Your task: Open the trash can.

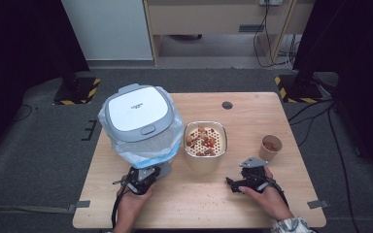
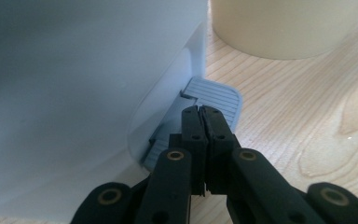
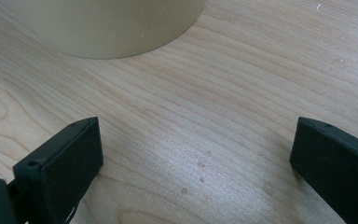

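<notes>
While my left gripper (image 2: pixel 200 112), with jaws pressed together on nothing, rests its tips on the ribbed pedal (image 2: pixel 214 95) at the foot of the bin (image 1: pixel 138 121), my right gripper (image 3: pixel 196 154) stays spread above the table (image 3: pixel 214 93). The small print on the bin lid (image 1: pixel 136 109) I cannot read.

Both claws are black: the left claw (image 1: pixel 151 175) shows brass-ringed pivot screws on its linkage arms, the right claw (image 1: pixel 234 183) carries a grey three-cornered plate. A patterned sleeve covers the right wrist.
</notes>
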